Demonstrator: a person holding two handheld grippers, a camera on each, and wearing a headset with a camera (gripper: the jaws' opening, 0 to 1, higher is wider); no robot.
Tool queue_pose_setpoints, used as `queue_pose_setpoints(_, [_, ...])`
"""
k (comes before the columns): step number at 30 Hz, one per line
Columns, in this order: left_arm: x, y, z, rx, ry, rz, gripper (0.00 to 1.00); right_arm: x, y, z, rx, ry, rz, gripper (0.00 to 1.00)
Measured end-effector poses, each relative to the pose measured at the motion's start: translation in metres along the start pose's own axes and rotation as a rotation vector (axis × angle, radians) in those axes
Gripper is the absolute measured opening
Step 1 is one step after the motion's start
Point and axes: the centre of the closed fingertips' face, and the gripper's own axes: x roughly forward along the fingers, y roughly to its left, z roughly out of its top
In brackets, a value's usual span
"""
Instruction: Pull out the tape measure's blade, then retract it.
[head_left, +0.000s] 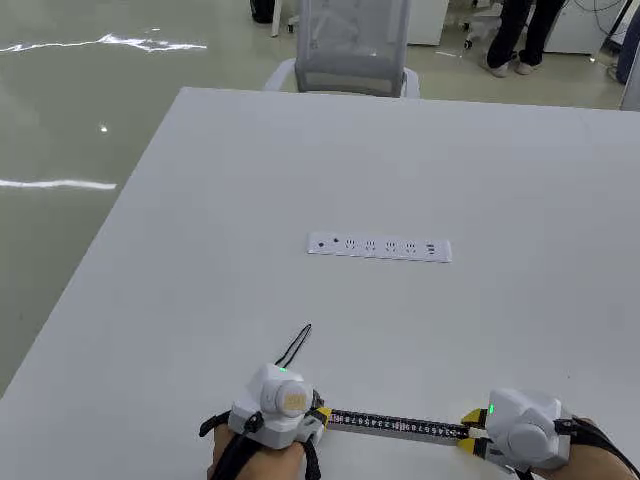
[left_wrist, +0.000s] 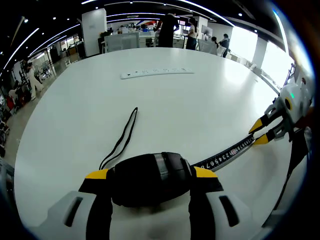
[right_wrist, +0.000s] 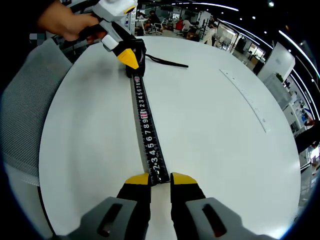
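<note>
My left gripper (left_wrist: 150, 175) is shut on the black tape measure case (left_wrist: 150, 186), near the table's front edge in the head view (head_left: 318, 412). The blade (head_left: 398, 426) lies pulled out flat over the white table (head_left: 400, 160), running right to my right gripper (head_left: 470, 432). In the right gripper view the numbered blade (right_wrist: 147, 130) reaches from the case (right_wrist: 136, 59) down to my right gripper (right_wrist: 160, 180), whose yellow-tipped jaws are shut on the blade's end. The case's black wrist strap (left_wrist: 122, 140) trails loose on the table behind it.
A white power strip (head_left: 378, 246) lies across the middle of the table. A grey mesh office chair (head_left: 352, 45) stands at the far edge. People stand at the back right of the room, well away from the table.
</note>
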Motion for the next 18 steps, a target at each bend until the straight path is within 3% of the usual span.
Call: queue_pose_setpoints(18, [0.0003, 0.0006, 0.0005, -0.015, -0.013, 0.0, 0.59, 0.0017, 0.0016, 0.0054, -0.004, -0.005, -0.005, 0.13])
